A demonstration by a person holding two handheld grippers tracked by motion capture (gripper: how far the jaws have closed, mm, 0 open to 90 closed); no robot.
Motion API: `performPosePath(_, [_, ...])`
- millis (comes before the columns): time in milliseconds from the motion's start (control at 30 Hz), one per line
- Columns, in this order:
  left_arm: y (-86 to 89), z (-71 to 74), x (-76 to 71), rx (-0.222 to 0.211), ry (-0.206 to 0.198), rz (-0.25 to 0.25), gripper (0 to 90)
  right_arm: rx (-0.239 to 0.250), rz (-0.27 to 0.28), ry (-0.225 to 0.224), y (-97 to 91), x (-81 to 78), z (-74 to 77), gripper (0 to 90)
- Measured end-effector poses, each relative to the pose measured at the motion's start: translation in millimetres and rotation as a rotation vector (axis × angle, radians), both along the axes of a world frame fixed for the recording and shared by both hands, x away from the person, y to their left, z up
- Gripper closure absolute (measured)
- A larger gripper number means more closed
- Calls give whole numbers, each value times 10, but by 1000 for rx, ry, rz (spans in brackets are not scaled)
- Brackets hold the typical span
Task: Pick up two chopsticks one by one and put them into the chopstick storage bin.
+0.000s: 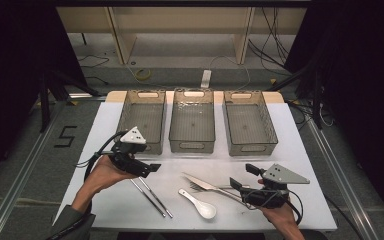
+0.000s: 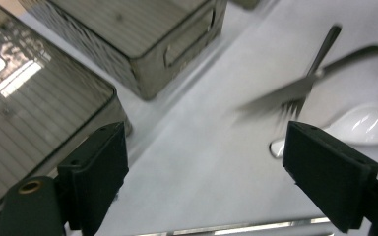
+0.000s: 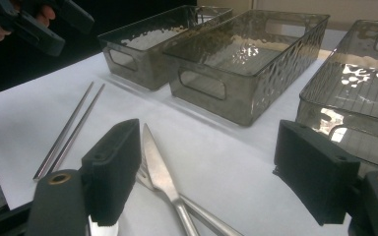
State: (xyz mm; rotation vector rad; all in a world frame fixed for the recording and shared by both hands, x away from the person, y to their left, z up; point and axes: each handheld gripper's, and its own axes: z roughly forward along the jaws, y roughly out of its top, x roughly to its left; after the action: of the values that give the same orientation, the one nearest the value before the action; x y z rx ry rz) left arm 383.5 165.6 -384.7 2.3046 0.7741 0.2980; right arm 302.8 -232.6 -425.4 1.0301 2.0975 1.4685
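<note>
Cutlery lies on the white table (image 1: pixel 290 145): a pair of metal chopsticks (image 1: pixel 152 197), a knife (image 1: pixel 205 182) crossing a fork (image 1: pixel 196 187), and a white spoon (image 1: pixel 199 205). My left gripper (image 1: pixel 147 167) hovers open above the chopsticks' far end, near the left bin (image 1: pixel 142 120). In its own view the left gripper (image 2: pixel 202 142) has nothing between its jaws, with the knife (image 2: pixel 280 93), fork (image 2: pixel 320 54) and spoon (image 2: pixel 364 123) beyond. My right gripper (image 1: pixel 243 176) stands open by the knife and fork handles. The right gripper (image 3: pixel 206 137) is empty, just right of the knife (image 3: pixel 157 167).
Three empty smoky plastic bins stand in a row at the back: left (image 3: pixel 128 64), middle (image 3: pixel 211 93) and right (image 3: pixel 325 118). The chopsticks (image 3: pixel 69 130) lie left of the knife. The table's front edge runs close behind both hands. Dark floor and cables surround the table.
</note>
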Motion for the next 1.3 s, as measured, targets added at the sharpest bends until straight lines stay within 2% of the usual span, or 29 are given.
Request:
performPosePath(133, [0, -82, -12, 66, 27, -19, 171, -2, 5, 2, 7, -8, 1, 270])
performPosePath(233, [-12, -132, -39, 143, 49, -70, 193, -10, 15, -1, 18, -16, 4, 270])
performPosePath(333, [-15, -186, -75, 194, 68, -116, 223, -19, 21, -3, 28, -17, 3, 271])
performPosePath(433, [11, -228, -93, 199, 97, -147, 237, -20, 29, 0, 36, -15, 0, 271])
performPosePath(567, [51, -275, -103, 246, 112, -175, 250, -27, 28, -6, 32, -18, 11, 272])
performPosePath(767, [48, -416, -115, 303, 134, -217, 292, -8, 26, 5, 7, -4, 11, 272])
performPosePath(933, [36, -545, -125, 369, 160, -259, 336, -30, 50, 6, 49, -20, 6, 272])
performPosePath(1167, [23, -646, -120, 417, 146, -303, 424, -32, 57, 8, 56, -16, 3, 272])
performPosePath(1300, [22, -681, -108, 436, 144, -322, 442, -34, 62, 13, 66, -19, 0, 272])
